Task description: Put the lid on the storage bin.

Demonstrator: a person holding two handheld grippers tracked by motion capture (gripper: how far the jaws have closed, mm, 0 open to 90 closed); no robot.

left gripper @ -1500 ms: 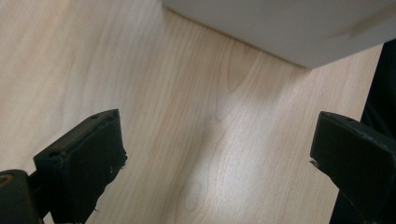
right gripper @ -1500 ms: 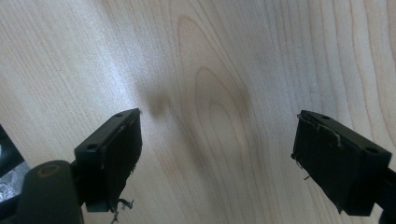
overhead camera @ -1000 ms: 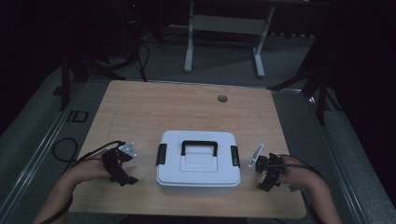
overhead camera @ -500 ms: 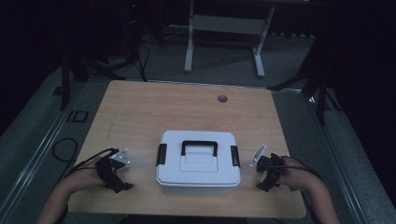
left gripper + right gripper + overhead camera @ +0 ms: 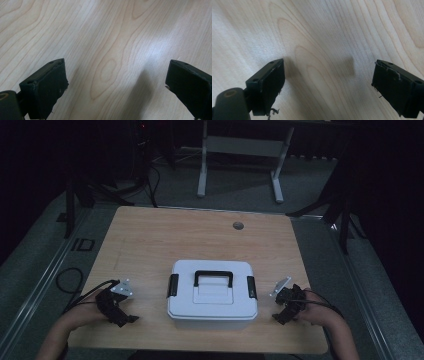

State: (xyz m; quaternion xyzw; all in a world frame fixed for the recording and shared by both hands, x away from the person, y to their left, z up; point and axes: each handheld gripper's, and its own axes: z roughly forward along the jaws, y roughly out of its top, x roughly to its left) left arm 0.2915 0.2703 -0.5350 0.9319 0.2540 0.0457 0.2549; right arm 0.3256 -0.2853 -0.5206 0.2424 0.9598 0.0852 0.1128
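White box (image 5: 213,295) between left gripper (image 5: 120,312) and right gripper (image 5: 286,308), both wide open, empty.

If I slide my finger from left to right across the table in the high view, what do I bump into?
left gripper → left black latch → white box → black handle → right black latch → right gripper
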